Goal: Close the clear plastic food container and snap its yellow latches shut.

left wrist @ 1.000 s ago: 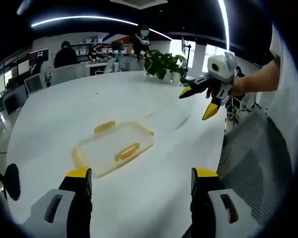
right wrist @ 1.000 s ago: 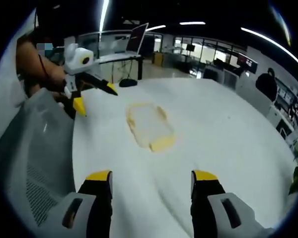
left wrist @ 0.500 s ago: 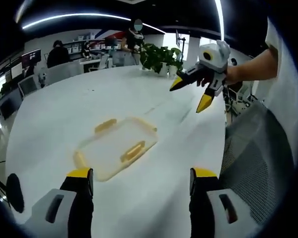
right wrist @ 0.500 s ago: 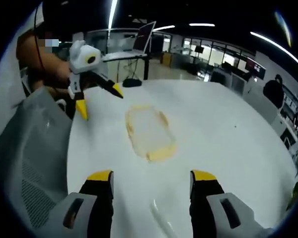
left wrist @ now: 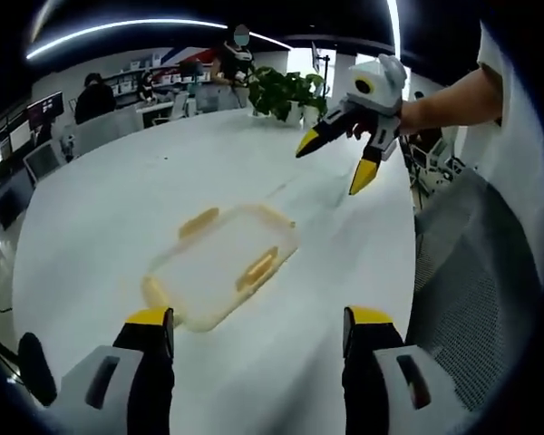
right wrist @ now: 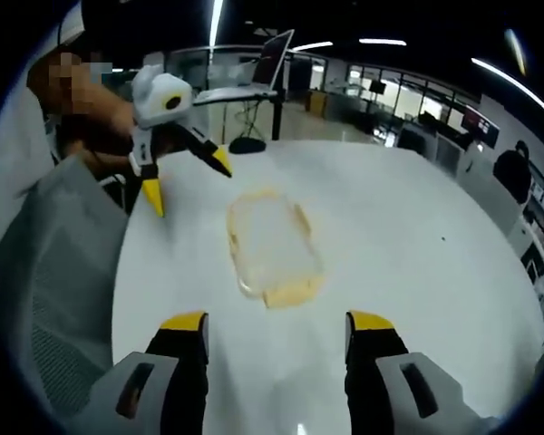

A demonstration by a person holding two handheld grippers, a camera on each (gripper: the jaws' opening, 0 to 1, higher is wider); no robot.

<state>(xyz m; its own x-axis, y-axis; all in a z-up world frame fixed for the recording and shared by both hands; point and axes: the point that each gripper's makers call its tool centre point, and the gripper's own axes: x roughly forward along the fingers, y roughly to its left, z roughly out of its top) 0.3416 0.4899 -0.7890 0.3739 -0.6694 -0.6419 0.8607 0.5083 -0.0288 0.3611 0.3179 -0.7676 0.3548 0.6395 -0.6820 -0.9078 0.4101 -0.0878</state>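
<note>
A large white oval table [left wrist: 118,190] carries the clear plastic food container [left wrist: 222,265] with yellow latches, lying flat near its middle; a potted plant [left wrist: 286,91] stands at the far edge.

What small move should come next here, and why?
Probably bring both grippers down to the container. The left gripper and right gripper both hover open above the table, touching nothing, with the yellow latches not yet pressed.

Grey tongs [left wrist: 254,331] with black jaws tipped yellow; the person wears a white sleeve [left wrist: 517,118].
</note>
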